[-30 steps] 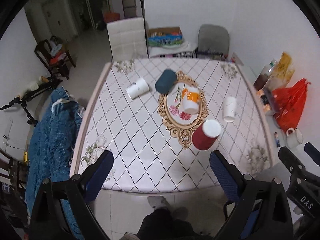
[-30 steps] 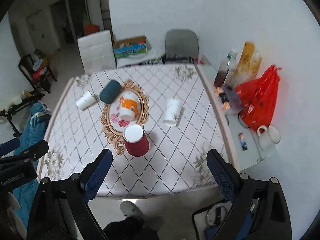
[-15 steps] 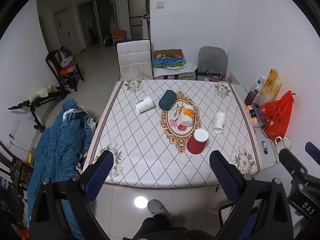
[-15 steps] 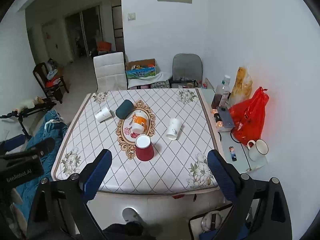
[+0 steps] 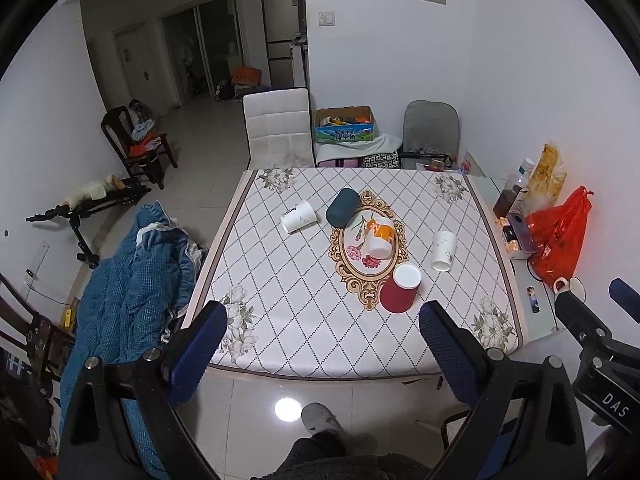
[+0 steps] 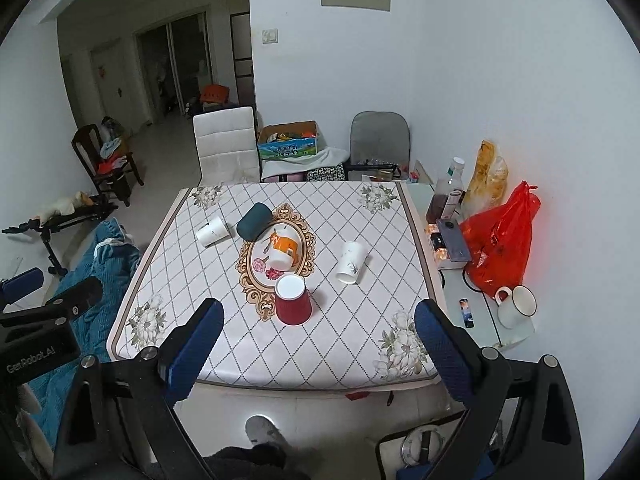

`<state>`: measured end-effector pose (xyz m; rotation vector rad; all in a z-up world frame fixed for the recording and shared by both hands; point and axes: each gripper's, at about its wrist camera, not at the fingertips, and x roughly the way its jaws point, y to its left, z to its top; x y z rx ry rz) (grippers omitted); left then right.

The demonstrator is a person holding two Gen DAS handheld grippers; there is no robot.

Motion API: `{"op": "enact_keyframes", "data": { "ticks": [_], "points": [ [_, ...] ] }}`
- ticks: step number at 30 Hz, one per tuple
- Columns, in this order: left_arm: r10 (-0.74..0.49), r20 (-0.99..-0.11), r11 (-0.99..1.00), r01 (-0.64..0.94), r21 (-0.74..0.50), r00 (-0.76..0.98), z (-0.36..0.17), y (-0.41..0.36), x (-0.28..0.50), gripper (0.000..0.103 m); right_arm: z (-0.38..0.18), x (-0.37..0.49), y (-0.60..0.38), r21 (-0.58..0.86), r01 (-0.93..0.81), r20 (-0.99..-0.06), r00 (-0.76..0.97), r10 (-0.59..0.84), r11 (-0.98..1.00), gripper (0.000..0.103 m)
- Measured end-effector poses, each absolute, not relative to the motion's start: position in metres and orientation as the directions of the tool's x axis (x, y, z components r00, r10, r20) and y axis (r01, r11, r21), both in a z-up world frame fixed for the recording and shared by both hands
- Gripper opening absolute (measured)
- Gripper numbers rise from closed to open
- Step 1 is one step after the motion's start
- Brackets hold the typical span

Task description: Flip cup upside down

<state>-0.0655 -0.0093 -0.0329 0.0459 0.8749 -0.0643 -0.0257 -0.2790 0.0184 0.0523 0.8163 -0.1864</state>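
Observation:
Several cups stand bottom up on the patterned table (image 5: 280, 280): a red cup (image 5: 400, 289) (image 6: 292, 300) near the front, a white and orange cup (image 5: 379, 238) (image 6: 283, 251), a white cup (image 5: 443, 251) (image 6: 351, 262) to the right, another white cup (image 5: 298, 217) (image 6: 212, 231) to the left, and a dark teal cup (image 5: 342, 207) (image 6: 253, 221). My left gripper (image 5: 320, 344) is open and empty, held high before the table's front edge. My right gripper (image 6: 316, 340) is open and empty, also short of the table.
A blue quilt (image 5: 128, 280) lies left of the table. A side shelf on the right holds a red bag (image 6: 500, 244), bottles and a white mug (image 6: 516, 306). A white chair (image 5: 278, 128) and a grey chair (image 5: 430, 130) stand behind the table.
Both grippers have drawn back and up from the table, so it looks smaller and more of the room shows. The cups have not moved.

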Motion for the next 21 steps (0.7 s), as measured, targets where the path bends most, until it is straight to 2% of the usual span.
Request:
{"op": "enact_keyframes", "data": {
  "ticks": [21],
  "points": [
    [-0.032,-0.763,0.996,0.081,0.027,0.646,-0.029,-0.02,-0.071,0.098,0.015,-0.023,-0.285,-0.026,0.164,-0.731,0.67,-0.13,0.986,0.098]
  ]
}}
